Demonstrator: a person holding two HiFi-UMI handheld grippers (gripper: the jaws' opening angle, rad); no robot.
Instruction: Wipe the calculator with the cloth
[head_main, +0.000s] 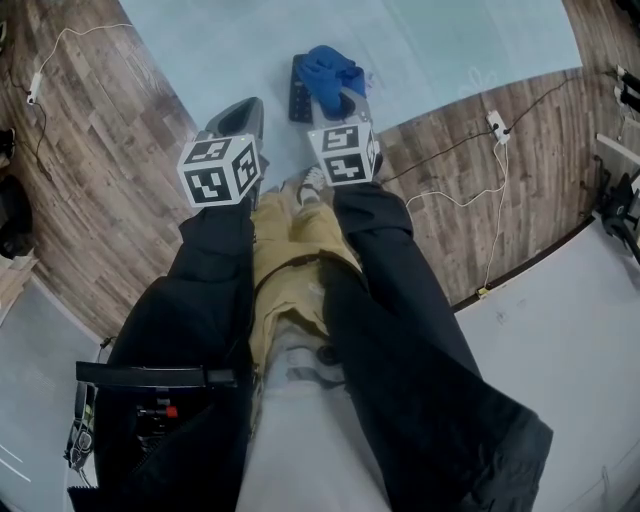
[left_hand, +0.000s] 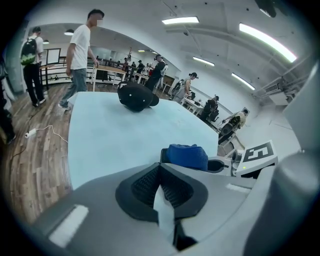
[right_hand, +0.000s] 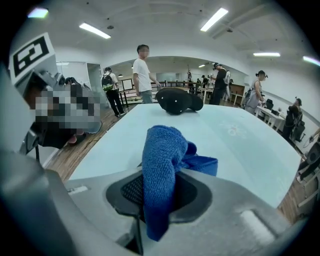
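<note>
head view: the calculator (head_main: 299, 90) lies as a dark slab on the pale blue tabletop (head_main: 200, 40), close to the edge nearest the person. the blue cloth (head_main: 332, 72) is bunched over the calculator's right side and covers part of it. the right tool (head_main: 352, 106) reaches in just to the right of the calculator, its marker cube on the near side of it. in the right gripper view its jaws are clenched on the cloth: a thick fold runs down between the black pads and a loose corner sticks out to the right.

the left tool (left_hand: 159, 167) hangs to the left of the calculator, apart from it and over the tabletop's near edge. its jaws are pressed together at the tips with nothing between them (only a pale sliver of tabletop shows through the slit lower down). from the left gripper view the calculator's dark end peeks out just left of the cloth.

a black rounded object (left_hand: 136, 96) sits well beyond the calculator, at the tabletop's far end. wooden floor (head_main: 100, 150) borders the tabletop on both sides of the calculator, with a white cable (head_main: 470, 190) trailing off to its right. black sleeves (head_main: 400, 300) run back from both tools, nearer than the calculator.
</note>
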